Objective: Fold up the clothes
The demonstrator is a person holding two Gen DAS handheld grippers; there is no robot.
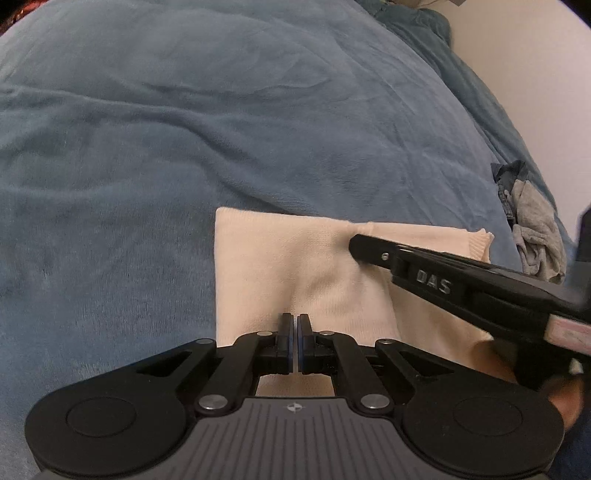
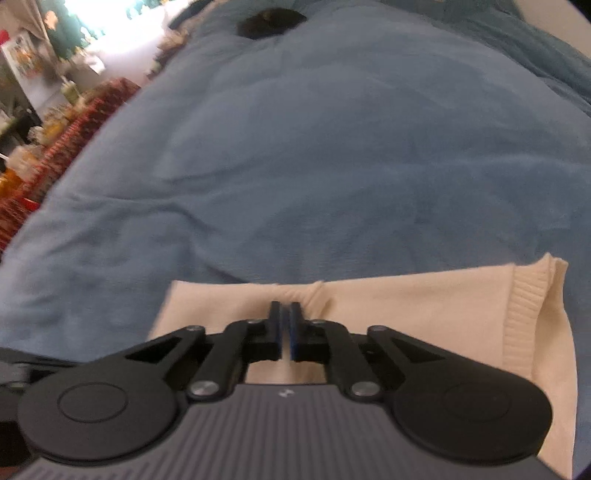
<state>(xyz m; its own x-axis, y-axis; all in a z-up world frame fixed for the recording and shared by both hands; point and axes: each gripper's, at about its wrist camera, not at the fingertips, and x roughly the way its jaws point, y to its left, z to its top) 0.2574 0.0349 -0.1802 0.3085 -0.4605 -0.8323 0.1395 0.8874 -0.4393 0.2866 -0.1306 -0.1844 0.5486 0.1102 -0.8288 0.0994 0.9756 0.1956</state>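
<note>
A cream knit garment (image 1: 273,266) lies folded into a rectangle on the blue blanket (image 1: 184,129). It also shows in the right wrist view (image 2: 424,314), with a ribbed hem at its right end. My left gripper (image 1: 294,318) is shut, its tips pinching a small ridge of the cream fabric at the near edge. My right gripper (image 2: 284,308) is shut on a gathered pucker at the garment's far edge. The right gripper also shows in the left wrist view (image 1: 360,243), reaching in from the right.
A crumpled grey and denim pile (image 1: 532,225) lies at the blanket's right edge by the wall. A dark object (image 2: 271,22) sits far up the bed. A red patterned rug with clutter (image 2: 55,147) lies to the left of the bed.
</note>
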